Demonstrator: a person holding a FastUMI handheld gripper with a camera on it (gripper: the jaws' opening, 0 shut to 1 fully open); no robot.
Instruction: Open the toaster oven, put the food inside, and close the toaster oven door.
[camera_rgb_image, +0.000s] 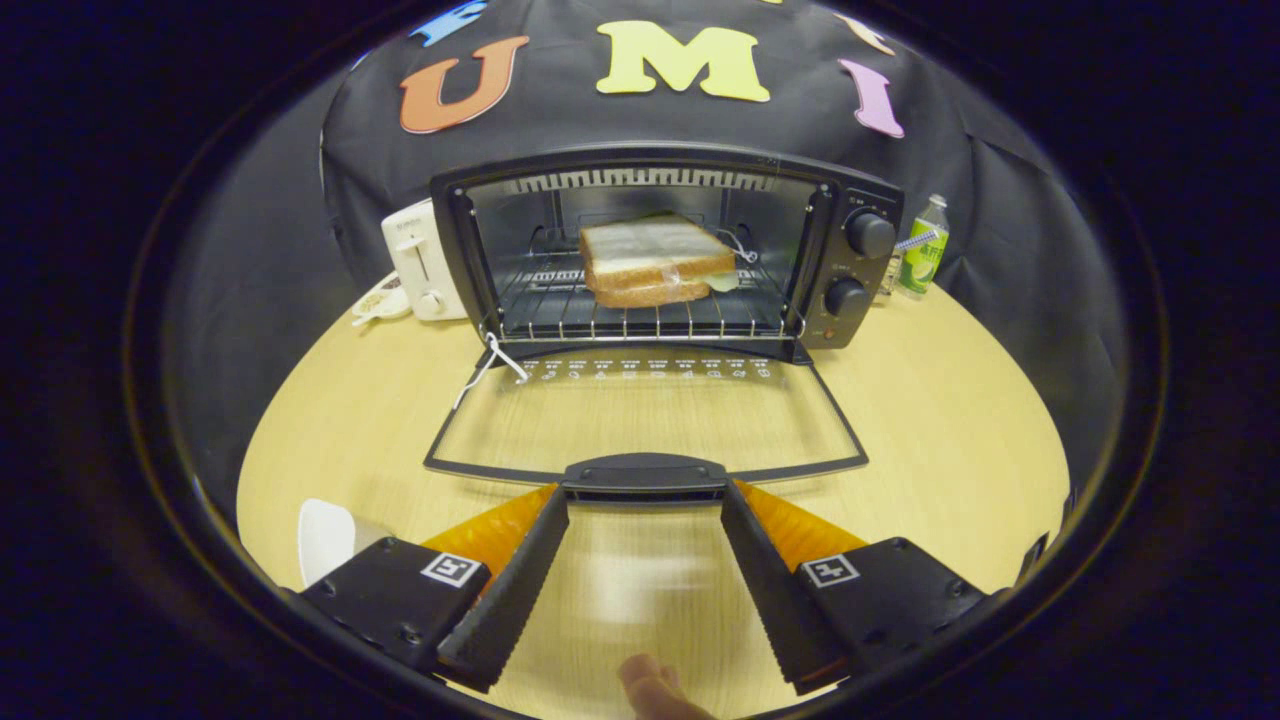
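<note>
At the lowered door's handle (644, 476), the tongs (644, 492) stand spread, tips alongside.

A black toaster oven (668, 250) stands at the far edge of the round wooden table (930, 440), its glass door (645, 420) folded down flat toward the near edge. A wrapped sandwich (655, 260) of white bread lies flat on the wire rack (640, 315) inside.

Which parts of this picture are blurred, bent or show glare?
Gripper view: the fisheye lens bends the round wooden table and the black toaster oven; the table between the open gripper fingers is smeared; the sandwich is sharp; the lowered glass door shows little glare.
</note>
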